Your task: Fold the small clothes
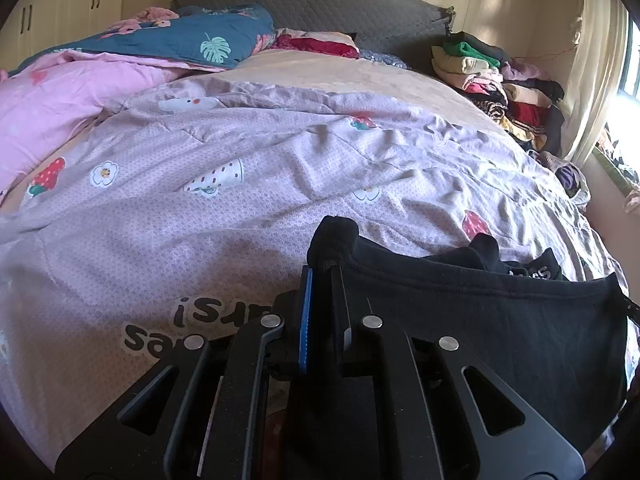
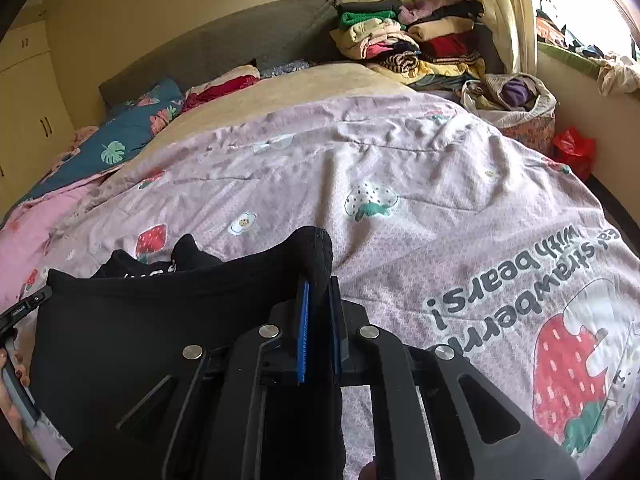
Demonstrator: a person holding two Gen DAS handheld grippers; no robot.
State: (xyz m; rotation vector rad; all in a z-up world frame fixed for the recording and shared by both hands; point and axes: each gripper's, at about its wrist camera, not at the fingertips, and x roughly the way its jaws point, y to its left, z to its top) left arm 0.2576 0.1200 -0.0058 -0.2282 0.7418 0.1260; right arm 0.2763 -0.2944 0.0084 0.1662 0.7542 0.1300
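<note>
A small black garment (image 1: 500, 320) hangs stretched between my two grippers above the pink strawberry-print quilt (image 1: 240, 208). My left gripper (image 1: 322, 276) is shut on the garment's left corner, and a bunch of black cloth pokes out past its blue pads. In the right wrist view the same black garment (image 2: 140, 320) spreads to the left, and my right gripper (image 2: 318, 288) is shut on its right corner. White lettering shows on a lower fold of the garment (image 2: 152, 272). The other gripper's tip (image 2: 28, 306) and a hand (image 2: 12, 384) show at the left edge.
The quilt (image 2: 400, 184) covers most of the bed. Folded clothes (image 2: 400, 40) are stacked at the head on the right, with a full laundry bag (image 2: 516, 100) and a red bag (image 2: 572, 148) beside the bed. A blue leaf-print blanket (image 1: 180, 40) and pink bedding (image 1: 60, 96) lie at the left.
</note>
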